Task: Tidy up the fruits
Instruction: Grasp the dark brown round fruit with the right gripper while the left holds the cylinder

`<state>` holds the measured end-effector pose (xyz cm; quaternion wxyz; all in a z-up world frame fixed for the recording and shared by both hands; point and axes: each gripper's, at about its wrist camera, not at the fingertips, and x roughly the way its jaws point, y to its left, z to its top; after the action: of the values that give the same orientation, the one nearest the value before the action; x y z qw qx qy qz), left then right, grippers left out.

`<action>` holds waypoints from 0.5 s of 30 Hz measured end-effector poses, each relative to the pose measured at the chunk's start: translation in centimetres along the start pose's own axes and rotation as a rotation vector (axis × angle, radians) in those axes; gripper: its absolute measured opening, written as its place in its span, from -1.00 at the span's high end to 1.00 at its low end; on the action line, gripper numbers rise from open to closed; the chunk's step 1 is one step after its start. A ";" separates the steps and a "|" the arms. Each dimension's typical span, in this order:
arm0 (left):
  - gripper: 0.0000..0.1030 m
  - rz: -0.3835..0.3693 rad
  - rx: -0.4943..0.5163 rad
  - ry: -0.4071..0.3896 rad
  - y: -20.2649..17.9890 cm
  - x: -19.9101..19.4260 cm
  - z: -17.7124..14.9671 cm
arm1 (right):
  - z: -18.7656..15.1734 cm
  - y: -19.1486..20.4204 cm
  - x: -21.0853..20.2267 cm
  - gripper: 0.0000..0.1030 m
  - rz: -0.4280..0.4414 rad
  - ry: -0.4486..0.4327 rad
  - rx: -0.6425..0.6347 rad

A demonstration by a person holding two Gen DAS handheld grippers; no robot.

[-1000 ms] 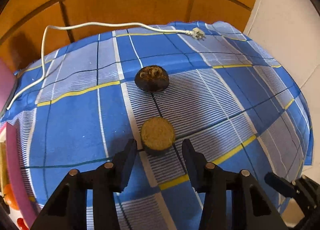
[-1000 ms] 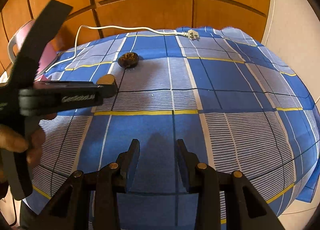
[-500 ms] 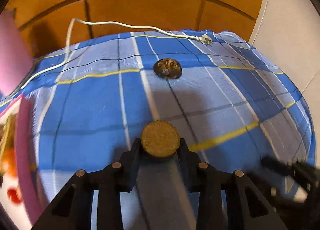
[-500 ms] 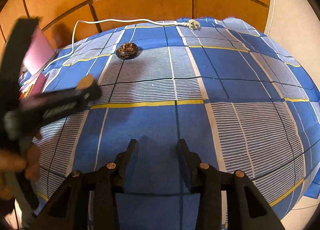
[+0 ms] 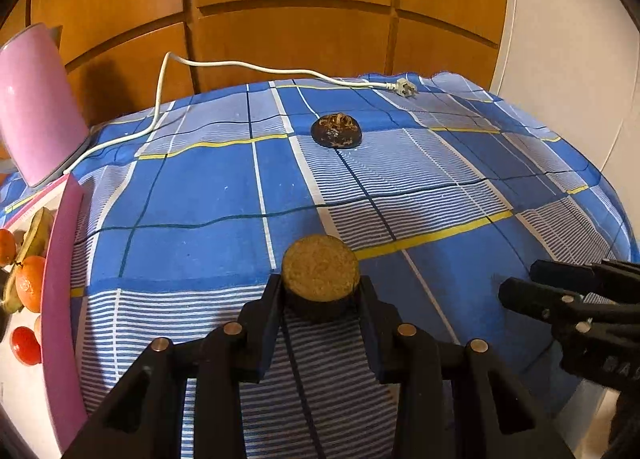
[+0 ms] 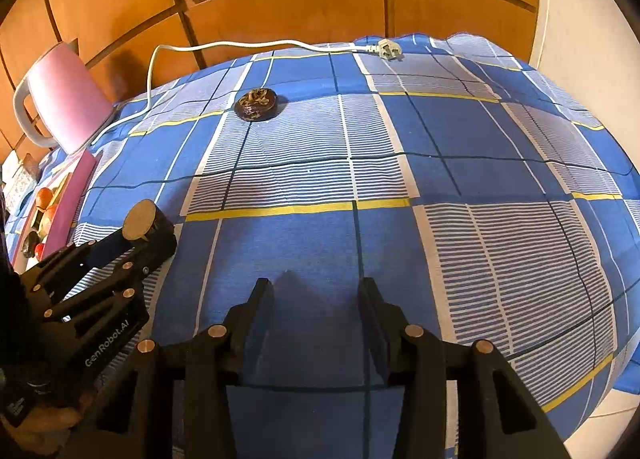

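Observation:
My left gripper (image 5: 320,293) is shut on a round dark fruit piece with a flat tan top (image 5: 320,267), held just above the blue checked cloth. In the right wrist view the same gripper (image 6: 150,229) and fruit piece (image 6: 138,219) show at the left. A second dark round fruit with a curled brown top (image 5: 337,130) (image 6: 256,104) lies farther back on the cloth. At the left edge stands a pink-rimmed tray (image 5: 60,259) holding oranges (image 5: 30,283) and a small red fruit (image 5: 25,345). My right gripper (image 6: 314,291) (image 5: 520,283) is open over bare cloth, nothing between its fingers.
A pink kettle (image 5: 38,107) stands at the back left, its white cable (image 5: 256,67) running along the far edge to a plug (image 5: 404,88). Wooden panels rise behind the table (image 6: 400,147). The cloth falls off at the right beside a white wall.
The left gripper's jaws closed on the tan-topped fruit piece and carried it leftward, bringing the tray and kettle into view. The right gripper's jaws widened slightly without moving.

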<state>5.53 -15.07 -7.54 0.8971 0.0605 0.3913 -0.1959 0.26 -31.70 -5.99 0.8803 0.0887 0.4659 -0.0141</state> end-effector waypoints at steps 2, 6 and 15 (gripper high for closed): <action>0.29 -0.005 -0.003 -0.006 0.1 0.0 -0.1 | 0.3 -0.1 -0.1 0.13 0.021 0.009 0.002; 0.29 -0.013 -0.010 -0.017 0.2 -0.1 -0.3 | 2.1 0.4 -0.7 0.13 0.046 -0.022 -0.056; 0.29 -0.037 -0.029 -0.030 0.5 -0.2 -0.4 | 9.5 2.8 1.8 0.12 0.171 -0.044 -0.185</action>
<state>5.34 -14.50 -7.65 0.9000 0.0374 0.3816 -0.2075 9.33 -30.44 -1.89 0.8927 0.0461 0.4366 0.1022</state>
